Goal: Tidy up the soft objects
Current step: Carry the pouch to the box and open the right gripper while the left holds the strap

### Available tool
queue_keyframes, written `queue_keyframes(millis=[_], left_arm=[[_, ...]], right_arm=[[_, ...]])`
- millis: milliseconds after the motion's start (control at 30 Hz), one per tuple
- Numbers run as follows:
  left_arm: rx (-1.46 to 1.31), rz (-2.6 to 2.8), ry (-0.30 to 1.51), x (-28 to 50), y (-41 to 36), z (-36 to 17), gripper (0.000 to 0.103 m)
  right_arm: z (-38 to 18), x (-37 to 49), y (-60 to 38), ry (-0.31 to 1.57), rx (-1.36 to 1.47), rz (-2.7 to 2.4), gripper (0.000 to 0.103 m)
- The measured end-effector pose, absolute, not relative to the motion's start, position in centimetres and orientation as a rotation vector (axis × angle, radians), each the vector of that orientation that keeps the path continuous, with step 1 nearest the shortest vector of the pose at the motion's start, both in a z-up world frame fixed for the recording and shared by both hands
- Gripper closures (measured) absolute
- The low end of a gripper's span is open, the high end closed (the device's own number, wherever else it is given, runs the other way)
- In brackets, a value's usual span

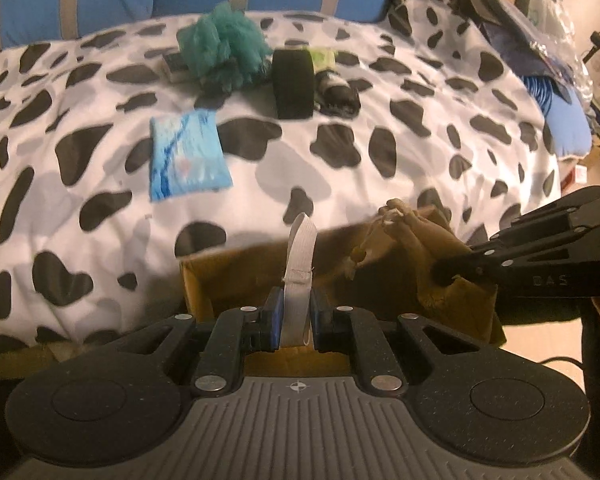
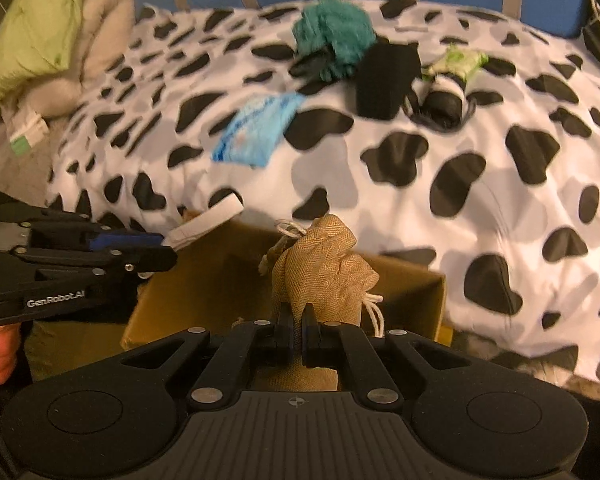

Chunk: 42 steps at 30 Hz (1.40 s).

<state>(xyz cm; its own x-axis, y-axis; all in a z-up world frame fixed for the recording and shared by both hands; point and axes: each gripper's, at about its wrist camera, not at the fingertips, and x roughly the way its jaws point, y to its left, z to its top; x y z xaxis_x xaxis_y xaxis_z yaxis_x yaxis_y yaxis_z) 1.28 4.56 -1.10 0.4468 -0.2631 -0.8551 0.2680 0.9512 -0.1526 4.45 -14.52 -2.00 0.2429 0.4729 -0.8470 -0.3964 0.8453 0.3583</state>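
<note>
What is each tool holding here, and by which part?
Left tool pinches a white elastic band at its lower end. Right tool grips a burlap drawstring pouch near its bottom.

Pouch [image 2: 324,268] above box [image 2: 412,284]; band [image 1: 299,256] leftward

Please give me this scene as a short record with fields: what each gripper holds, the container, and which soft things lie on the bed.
left gripper: shut on a white elastic strap
right gripper: shut on a tan burlap drawstring pouch
container: open brown cardboard box, below both grippers
surface: cow-print blanket
on blanket: fluffy teal pompom, light blue packet, black band
</note>
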Motion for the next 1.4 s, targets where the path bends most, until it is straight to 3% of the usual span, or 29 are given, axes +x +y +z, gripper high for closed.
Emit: queue_keyframes(millis=[400, 467, 500, 533, 567, 600, 700, 1400], left_arm=[[0.022, -0.315, 1.169, 1.4, 4.4, -2.7, 0.087], [0.039, -0.309, 1.186, 1.6, 4.2, -2.9, 0.082], [0.05, -0.297, 1.201, 1.7, 4.0, -3.2, 0.073], [0.056, -0.286, 1.214, 1.8, 3.9, -3.4, 0.068], [0.059, -0.277, 1.223, 1.9, 3.9, -3.6, 0.058], [0.061, -0.267, 1.226, 1.9, 4.0, -3.6, 0.055], [0.042, -0.244, 1.233, 2.2, 4.4, -3.6, 0.055], [-0.041, -0.098, 1.076, 3.4, 7.1, -1.8, 0.055]], right_arm=[[-3.5, 4.1, -13.3, 1.277, -0.004, 0.604, 0.094], [-3.6, 4.1, -13.0, 1.288, -0.024, 0.602, 0.073], [-3.6, 4.1, -12.9, 1.283, -0.039, 0.592, 0.044], [-3.4, 4.1, -12.9, 1.269, -0.051, 0.584, 0.022], [-3.1, 4.1, -12.9, 1.253, -0.054, 0.58, 0.015], [-2.9, 4.1, -13.0, 1.243, -0.05, 0.58, 0.009], [-2.9, 4.4, -13.4, 1.241, -0.035, 0.556, 0.0], [-1.1, 8.7, -16.5, 1.124, 0.036, 0.384, 0.0]])
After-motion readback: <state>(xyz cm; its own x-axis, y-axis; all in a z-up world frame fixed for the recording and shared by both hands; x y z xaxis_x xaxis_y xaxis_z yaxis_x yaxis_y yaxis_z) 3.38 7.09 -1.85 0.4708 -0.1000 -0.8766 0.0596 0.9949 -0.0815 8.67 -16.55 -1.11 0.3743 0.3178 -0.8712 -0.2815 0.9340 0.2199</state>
